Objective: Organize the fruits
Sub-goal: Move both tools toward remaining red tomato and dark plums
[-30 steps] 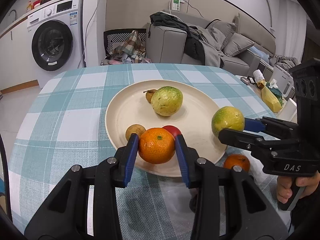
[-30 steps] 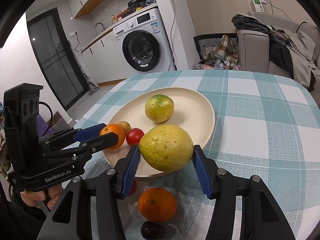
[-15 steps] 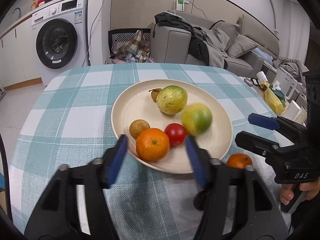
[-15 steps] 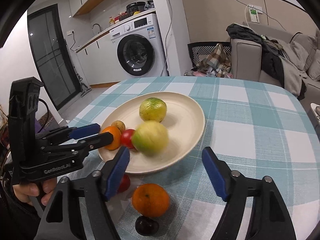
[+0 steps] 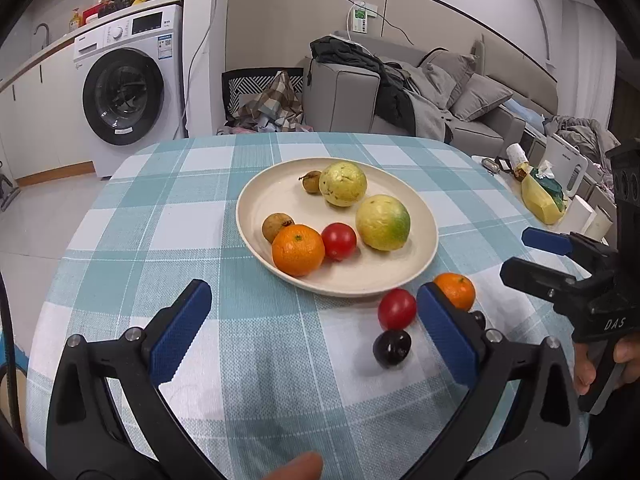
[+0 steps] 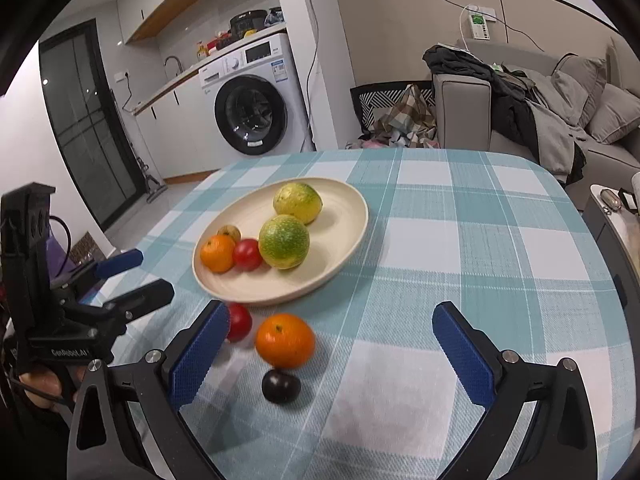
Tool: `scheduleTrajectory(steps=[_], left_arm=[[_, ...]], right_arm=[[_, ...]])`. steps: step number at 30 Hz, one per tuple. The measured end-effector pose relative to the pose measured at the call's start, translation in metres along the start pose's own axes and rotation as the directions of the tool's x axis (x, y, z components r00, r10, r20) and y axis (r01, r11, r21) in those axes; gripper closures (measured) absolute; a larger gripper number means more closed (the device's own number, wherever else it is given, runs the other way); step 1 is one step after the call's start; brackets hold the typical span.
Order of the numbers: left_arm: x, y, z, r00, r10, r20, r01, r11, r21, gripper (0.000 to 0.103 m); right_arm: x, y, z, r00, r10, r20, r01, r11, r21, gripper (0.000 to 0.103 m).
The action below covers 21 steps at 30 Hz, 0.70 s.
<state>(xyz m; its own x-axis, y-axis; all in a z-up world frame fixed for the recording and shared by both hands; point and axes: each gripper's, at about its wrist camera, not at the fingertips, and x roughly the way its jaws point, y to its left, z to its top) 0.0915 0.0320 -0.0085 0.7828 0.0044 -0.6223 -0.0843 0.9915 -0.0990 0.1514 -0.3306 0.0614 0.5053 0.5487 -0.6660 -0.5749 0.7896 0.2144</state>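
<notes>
The cream plate (image 5: 420, 256) holds an orange (image 5: 298, 250), a red tomato (image 5: 339, 241), two yellow-green fruits (image 5: 383, 222) and two small brown fruits (image 5: 277, 226). On the checked cloth in front of the plate lie a second orange (image 6: 285, 340), a second tomato (image 6: 240, 322) and a dark plum (image 6: 281, 386). My left gripper (image 5: 312, 296) hovers short of the plate, its jaws opening, with only cloth between them. My right gripper (image 6: 330, 314) is also opening. The loose orange shows in its gap, untouched by the pads.
The round table (image 6: 520, 208) drops off at its far and right edges. A side table with a yellow bag (image 5: 544, 200) stands to the right. A washing machine (image 5: 124, 96) and a grey sofa (image 5: 460, 96) are behind. Each gripper shows in the other's view, held by a hand.
The left gripper let go of the orange and the right let go of the yellow-green fruit, both now on the plate. Both grippers opened wide and drew back towards me.
</notes>
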Motion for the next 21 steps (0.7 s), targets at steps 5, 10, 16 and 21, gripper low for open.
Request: scheduleTrajectory(steps=[5,10,16,21], left_arm=[[0.004,-0.005,-0.010,0.999,-0.018,-0.037,0.018,1.000,0.007,0.001],[0.010,-0.012,-0.016,0.998,-0.019,-0.065,0.021,1.000,0.023,0.001],[0.014,-0.017,-0.019,0.995,-0.038,-0.089,0.041,0.998,0.037,0.001],[0.017,-0.020,-0.021,0.992,-0.065,-0.111,0.071,0.996,0.045,0.001]], right_arm=[[-0.005,0.002,-0.015,0.999,-0.029,-0.023,0.028,0.999,-0.031,0.000],[0.000,-0.002,-0.019,0.998,0.002,-0.066,-0.003,1.000,-0.017,0.000],[0.010,0.003,-0.027,0.991,0.034,-0.126,-0.037,0.999,-0.020,0.000],[0.014,0.011,-0.033,0.987,0.045,-0.156,-0.054,0.997,-0.050,0.001]])
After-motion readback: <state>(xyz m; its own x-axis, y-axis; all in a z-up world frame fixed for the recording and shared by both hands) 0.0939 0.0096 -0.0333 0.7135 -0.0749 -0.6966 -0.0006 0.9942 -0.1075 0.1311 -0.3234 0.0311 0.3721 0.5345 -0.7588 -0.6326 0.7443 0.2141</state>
